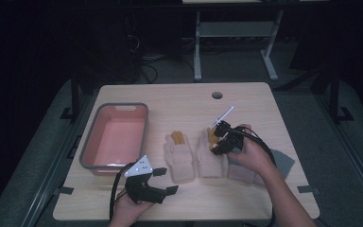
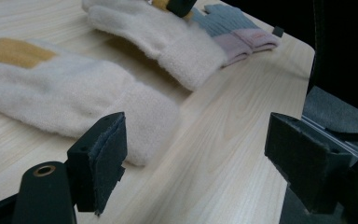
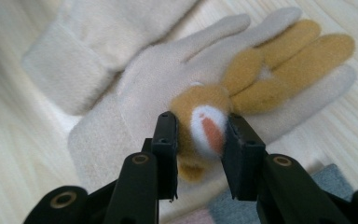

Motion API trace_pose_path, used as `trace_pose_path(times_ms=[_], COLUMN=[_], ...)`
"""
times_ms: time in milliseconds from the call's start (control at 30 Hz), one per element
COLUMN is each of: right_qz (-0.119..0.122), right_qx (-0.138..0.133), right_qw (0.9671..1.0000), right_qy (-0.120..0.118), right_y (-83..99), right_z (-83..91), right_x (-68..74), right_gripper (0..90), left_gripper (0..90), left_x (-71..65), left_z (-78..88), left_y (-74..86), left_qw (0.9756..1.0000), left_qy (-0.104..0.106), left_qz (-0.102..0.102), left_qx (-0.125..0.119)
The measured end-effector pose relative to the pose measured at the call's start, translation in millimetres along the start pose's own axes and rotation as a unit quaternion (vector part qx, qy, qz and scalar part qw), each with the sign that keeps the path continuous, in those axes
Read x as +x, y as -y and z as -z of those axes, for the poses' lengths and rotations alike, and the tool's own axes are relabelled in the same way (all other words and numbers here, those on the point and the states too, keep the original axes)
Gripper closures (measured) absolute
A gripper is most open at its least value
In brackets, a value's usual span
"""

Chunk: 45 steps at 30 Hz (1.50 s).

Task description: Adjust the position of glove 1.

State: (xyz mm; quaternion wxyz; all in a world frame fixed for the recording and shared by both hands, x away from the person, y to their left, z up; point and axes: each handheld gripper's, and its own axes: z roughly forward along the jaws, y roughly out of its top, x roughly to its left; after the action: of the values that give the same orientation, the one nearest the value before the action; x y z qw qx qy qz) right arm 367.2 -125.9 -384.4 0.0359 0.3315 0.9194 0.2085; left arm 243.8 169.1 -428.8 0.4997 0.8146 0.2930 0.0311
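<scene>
**Right gripper pinches the tan patch on a cream glove**

At the near edge of the pale wooden table (image 1: 246, 94), the left gripper (image 1: 163, 180) rests in the person's left hand (image 1: 128, 210), its jaws standing wide apart with nothing between them. In the left gripper view its black pads (image 2: 105, 156) frame bare wood, just short of the cuff of the nearer glove.

Just beyond that gripper lie two fluffy cream knitted gloves with tan fingers, side by side. The left cream glove (image 1: 179, 158) lies flat. The right cream glove (image 1: 209, 156) is the one in hand: the right gripper (image 1: 219, 139) comes in over its finger end, and the right gripper view shows the jaws narrowed onto a raised tan plush patch with a white and orange spot (image 3: 203, 130), the pads pressing it from both sides.

Right of the cream gloves, partly under the person's right hand (image 1: 251, 153), lies a grey and pink knitted glove (image 1: 283, 163).

Left of the cream gloves and farther back sits a pink plastic rectangular bin with a grey rim (image 1: 97, 137).
</scene>
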Motion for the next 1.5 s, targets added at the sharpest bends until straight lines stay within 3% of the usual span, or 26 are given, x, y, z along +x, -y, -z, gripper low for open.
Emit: trace_pose_path(times_ms=[367, 700, 1067, 1500], right_qz=[0.005, 0.033, 0.058, 0.084], right_qx=[-0.018, -0.027, -0.032, -0.015], right_qw=[0.9998, 0.9991, 0.9977, 0.9958], right_qy=[0.003, -0.002, -0.016, -0.035], right_y=[-3.1, -22.1, -46.9, -75.2], right_z=[21.5, 27.7, 19.4, -8.4], right_x=[4.0, 18.0, 33.2, 46.4], right_gripper=[67.9, 67.8, 67.8, 67.6], left_gripper=[21.0, 20.9, 20.9, 20.9], left_x=[-0.4, -0.4, -0.4, 0.8], left_z=[1.9, 2.7, 3.6, 1.8], left_y=[0.1, 1.1, 2.0, 2.9], left_qw=[1.0, 1.0, 0.9999, 0.9995], left_qy=[-0.003, -0.006, -0.013, -0.013], left_qz=[0.001, 0.004, 0.009, 0.03], left_qx=[-0.003, -0.006, -0.004, -0.003])
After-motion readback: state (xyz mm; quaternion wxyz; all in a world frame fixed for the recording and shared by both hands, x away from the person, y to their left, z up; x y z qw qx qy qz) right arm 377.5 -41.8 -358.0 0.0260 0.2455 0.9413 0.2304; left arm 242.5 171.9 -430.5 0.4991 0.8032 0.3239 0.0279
